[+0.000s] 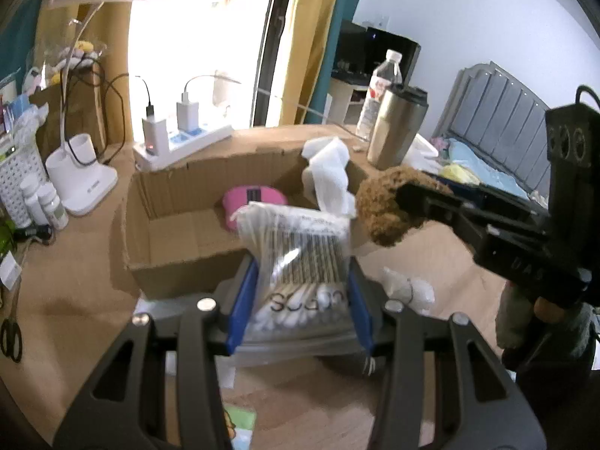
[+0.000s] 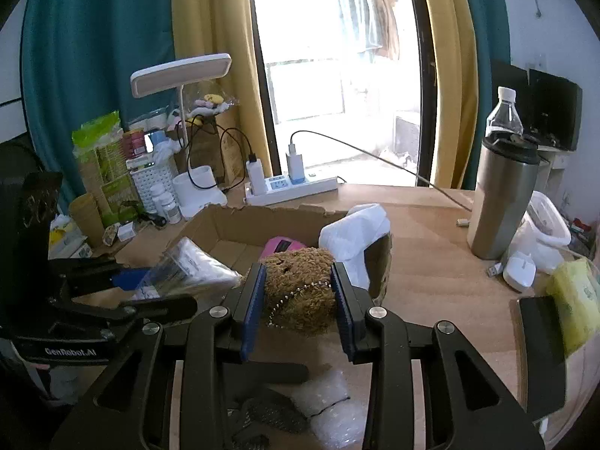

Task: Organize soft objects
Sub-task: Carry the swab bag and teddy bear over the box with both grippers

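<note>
My left gripper is shut on a clear bag of cotton swabs and holds it at the near edge of an open cardboard box. My right gripper is shut on a brown plush toy with a bead chain, held near the box's near right corner. The plush also shows in the left wrist view. The box holds a pink object and white foam wrap. The bag also shows in the right wrist view.
A steel tumbler and a water bottle stand at the right. A power strip, a white desk lamp and small bottles stand behind the box. Bubble wrap lies on the wooden desk.
</note>
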The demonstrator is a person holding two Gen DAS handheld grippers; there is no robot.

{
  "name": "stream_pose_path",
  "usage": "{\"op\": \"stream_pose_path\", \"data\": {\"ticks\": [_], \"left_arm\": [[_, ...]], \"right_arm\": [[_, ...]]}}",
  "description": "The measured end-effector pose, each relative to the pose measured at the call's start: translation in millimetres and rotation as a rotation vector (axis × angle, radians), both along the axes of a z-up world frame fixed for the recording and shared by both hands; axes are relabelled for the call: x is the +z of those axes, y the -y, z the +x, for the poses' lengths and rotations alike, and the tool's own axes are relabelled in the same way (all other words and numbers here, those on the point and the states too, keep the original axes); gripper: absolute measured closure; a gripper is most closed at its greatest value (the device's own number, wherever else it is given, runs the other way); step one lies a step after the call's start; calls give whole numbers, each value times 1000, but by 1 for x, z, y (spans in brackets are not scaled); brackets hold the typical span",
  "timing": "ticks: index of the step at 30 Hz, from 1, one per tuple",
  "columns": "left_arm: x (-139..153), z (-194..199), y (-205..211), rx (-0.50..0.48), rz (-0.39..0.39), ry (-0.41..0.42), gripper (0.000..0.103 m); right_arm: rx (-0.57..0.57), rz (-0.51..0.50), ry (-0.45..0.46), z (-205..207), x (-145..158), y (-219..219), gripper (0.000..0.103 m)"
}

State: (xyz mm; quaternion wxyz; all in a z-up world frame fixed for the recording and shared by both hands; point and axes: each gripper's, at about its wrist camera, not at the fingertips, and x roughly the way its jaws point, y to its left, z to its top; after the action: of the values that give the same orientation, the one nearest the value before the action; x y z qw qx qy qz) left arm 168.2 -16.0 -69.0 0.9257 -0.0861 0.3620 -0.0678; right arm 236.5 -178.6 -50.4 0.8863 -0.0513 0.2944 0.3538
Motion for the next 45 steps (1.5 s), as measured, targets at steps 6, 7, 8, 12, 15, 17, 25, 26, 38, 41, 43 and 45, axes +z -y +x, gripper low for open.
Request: {"op": "stream_pose_path", "data": {"ticks": [6,7,8,12,15,17,25,26,38,41,43,45], "left_arm": [[10,7,1,-2,5,23,56],[10,8,1,-2,6,25,56],[11,10,1,-1,6,25,56],[12,17,1,5,3,30,56],[11,23,-1,12,0,34,56],[11,27,-2,15,-5,32,56],[13,42,-4,28,-21,59,56],[13,44,-4,28,-21,59,56],[5,66,-8,38,-38,49,56],[2,71,-8,40,-42,43,56],[-1,74,-9,43,-46,39,56],[-4,77,-10,46,-48,31,56]], "right_arm": [[0,6,9,8,3,1,66],[0,7,9,10,4,2,66],[0,7,10,11,4,2,66],[-3,6,9,18,4,2,66],[-5,3,6,24,3,2,66],[-7,3,7,27,2,2,66],[-14,1,20,46,4,2,66],[-14,2,22,49,5,1,66],[-5,-4,-3,80,-7,-11,66],[-2,-6,-9,87,-11,-14,66],[0,-9,-14,91,-14,-16,66],[1,-11,-21,95,-17,-18,66]]}}
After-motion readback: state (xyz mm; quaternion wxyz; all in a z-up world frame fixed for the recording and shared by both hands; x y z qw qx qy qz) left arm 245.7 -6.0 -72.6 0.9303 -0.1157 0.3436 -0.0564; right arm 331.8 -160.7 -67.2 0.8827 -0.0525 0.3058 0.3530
